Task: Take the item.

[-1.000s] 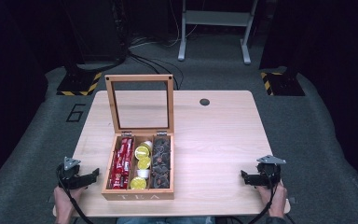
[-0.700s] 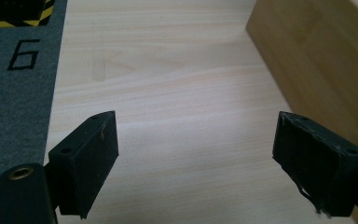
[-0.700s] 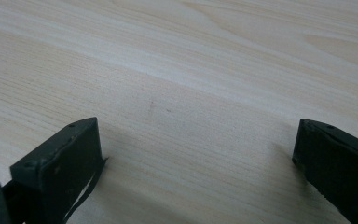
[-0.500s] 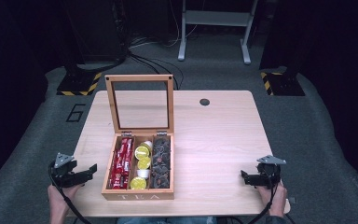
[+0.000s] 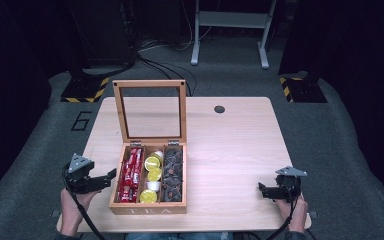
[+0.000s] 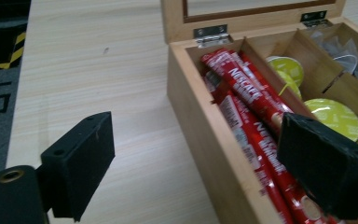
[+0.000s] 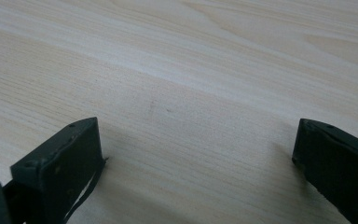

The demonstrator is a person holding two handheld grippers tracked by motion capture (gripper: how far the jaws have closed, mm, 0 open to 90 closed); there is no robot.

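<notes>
A wooden tea box point(image 5: 147, 209) stands at the table's front left, its glass-paned lid point(image 5: 149, 83) upright. Its left compartment holds red stick sachets point(image 5: 131, 175), the middle one yellow-green pods point(image 5: 152, 175), the right one dark bags point(image 5: 172, 172). Just left of the box, my left gripper point(image 5: 107, 177) is open and points at the box's left wall. In the left gripper view its jaws straddle that wall point(image 6: 200, 121), one over the table and one above the red sachets point(image 6: 247, 98). My right gripper point(image 5: 262, 191) is open, low over bare wood near the front right corner, with nothing between its jaws point(image 7: 198, 140).
The light wooden table point(image 5: 230, 150) has a round cable hole point(image 5: 219, 109) at the back. Grey floor surrounds it, marked with a number 6 point(image 5: 81, 121). Yellow-black striped bases point(image 5: 85, 90) and a metal stand point(image 5: 230, 30) lie behind.
My left gripper drew slightly left, then swung forward and right, close to the box's left wall. The right gripper has stayed in place.
</notes>
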